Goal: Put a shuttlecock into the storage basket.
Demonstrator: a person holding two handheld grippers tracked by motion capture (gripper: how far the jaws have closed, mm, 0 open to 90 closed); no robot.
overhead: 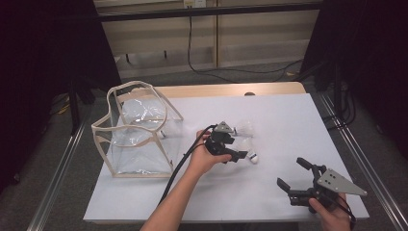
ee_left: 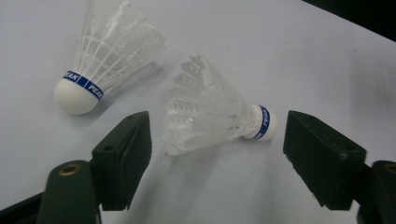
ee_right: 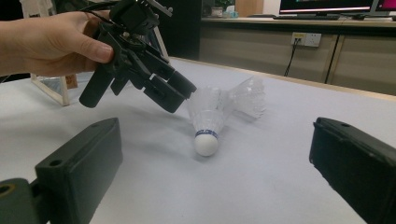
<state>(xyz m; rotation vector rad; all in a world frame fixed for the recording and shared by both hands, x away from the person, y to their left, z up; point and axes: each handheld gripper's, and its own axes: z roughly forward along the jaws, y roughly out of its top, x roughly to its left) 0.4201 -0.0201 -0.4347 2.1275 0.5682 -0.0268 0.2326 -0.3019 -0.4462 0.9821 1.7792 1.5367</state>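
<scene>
Shuttlecocks lie on the white table (overhead: 269, 192), and the nearer one (ee_left: 215, 112) rests on its side between the jaws of the left tongs (ee_left: 217, 154), its feather skirt toward one jaw and its cork toward the other, neither pad touching it. No earlier look is at hand, so only this much can be said: the jaws stand fairly wide around it, apart from it on both sides. The left tongs' lower body is cut off at the bottom edge of the left gripper view. Just beyond lies a second shuttlecock (ee_left: 107, 60), its feather tips cut off by the top edge. From above, the left tongs (overhead: 240, 155) cover much of the nearer shuttlecock, and both shuttlecocks blur into the pale table. The right tongs (overhead: 292, 173) rest wide apart and empty near the front right edge, well apart from them. Farther left stands a clear bag (overhead: 137, 132) with beige trim, its contents hard to make out.
</scene>
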